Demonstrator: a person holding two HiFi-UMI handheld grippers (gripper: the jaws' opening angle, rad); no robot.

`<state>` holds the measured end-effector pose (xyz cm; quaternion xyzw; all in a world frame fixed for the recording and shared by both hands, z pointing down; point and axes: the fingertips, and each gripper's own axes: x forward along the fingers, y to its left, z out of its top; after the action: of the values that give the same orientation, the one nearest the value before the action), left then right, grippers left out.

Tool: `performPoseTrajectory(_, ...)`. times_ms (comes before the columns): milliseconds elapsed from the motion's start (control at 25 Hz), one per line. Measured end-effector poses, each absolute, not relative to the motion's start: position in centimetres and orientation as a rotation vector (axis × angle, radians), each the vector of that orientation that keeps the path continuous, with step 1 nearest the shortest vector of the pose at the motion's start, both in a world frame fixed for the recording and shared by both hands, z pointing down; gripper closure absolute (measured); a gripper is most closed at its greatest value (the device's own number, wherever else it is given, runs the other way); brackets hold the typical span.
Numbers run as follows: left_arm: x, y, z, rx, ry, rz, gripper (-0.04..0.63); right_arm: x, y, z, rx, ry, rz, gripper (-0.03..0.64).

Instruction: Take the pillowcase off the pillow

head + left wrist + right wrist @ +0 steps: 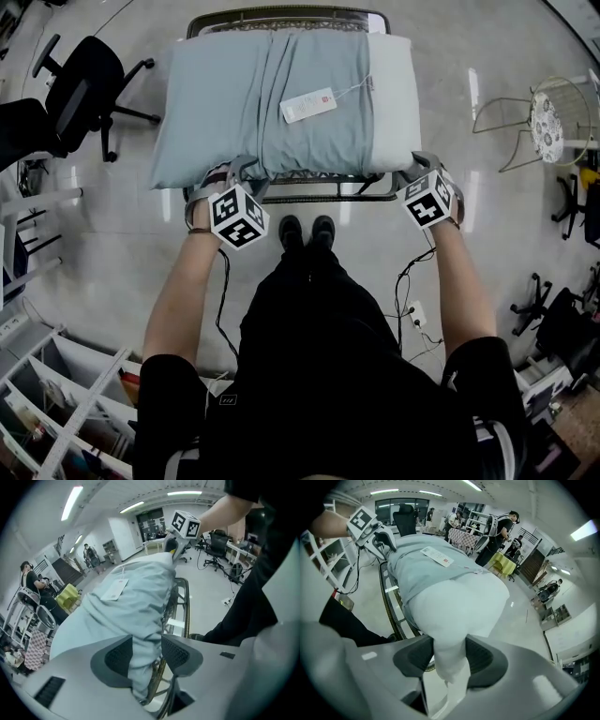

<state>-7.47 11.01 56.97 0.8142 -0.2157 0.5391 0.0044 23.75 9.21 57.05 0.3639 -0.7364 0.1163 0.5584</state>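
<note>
1. The pillow (392, 103) lies across a metal-framed tabletop (328, 198), right in front of the person's shoes (307, 231) on the glossy floor.
2. A blue-grey pillowcase (246, 103) covers most of it, from the left end across. A bare white strip of pillow shows at the right end.
3. On top of the pillowcase, near the middle, sits a white tag (307, 105) with a red mark, and a thin string runs from it toward the right.
4. Over to the left gripper (146, 656), at the near left corner: its jaws are spread, with a hanging fold of pillowcase between them. The cloth fills the gap near the tips, but the pads aren't squeezing it.
5. Now the right gripper (449, 656), at the near right corner: its jaws are pinching the bare white corner of the pillow, which bunches narrow between the pads.
6. Both grippers point steeply down at the pillow's near edge, one at each end, well apart.
7. A black office chair (84, 84) stands off to the left of the tabletop, and a wire-framed chair (544, 122) off to the right.
</note>
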Motion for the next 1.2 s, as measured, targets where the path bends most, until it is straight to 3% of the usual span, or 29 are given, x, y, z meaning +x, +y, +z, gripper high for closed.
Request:
performPoseTrajectory(160, -2.9, 10.4, 57.6, 2.618, -0.725, 1.666, 0.394, 22.9, 9.5, 56.6, 0.868, -1.747, 0.288, 0.4)
performPoseTrajectory(280, -2.6, 9.0, 59.1, 2.586, -0.754, 1.845, 0.4, 22.7, 9.9, 56.8, 0.87, -1.757, 0.299, 0.4)
performPoseTrajectory(400, -4.3, 8.6, 59.9, 2.516, -0.735, 1.967, 0.544, 23.1, 10.2, 57.2, 0.885, -1.748, 0.308, 0.4)
performPoseTrajectory(560, -6.4, 8.9, 59.3, 2.483, -0.69, 1.995, 0.581, 24.1, 10.2, 57.1, 0.911, -1.711, 0.289, 0.41)
performPoseTrajectory(920, -9.5, 9.2, 58.0, 2.471, -0.719, 1.991, 0.583, 24.8, 10.8, 56.7, 0.915, -1.724, 0.239, 0.429)
performPoseTrajectory(1000, -8.5, 9.2, 57.5, 2.509, -0.75, 1.991, 0.58, 24.1, 11.1, 56.3, 0.9, -1.734, 0.159, 0.385)
performPoseTrajectory(1200, -0.9, 11.5, 56.9, 2.72, -0.672, 1.923, 0.44, 18.3, 11.9, 55.7, 0.742, -1.832, -0.1, 0.301)
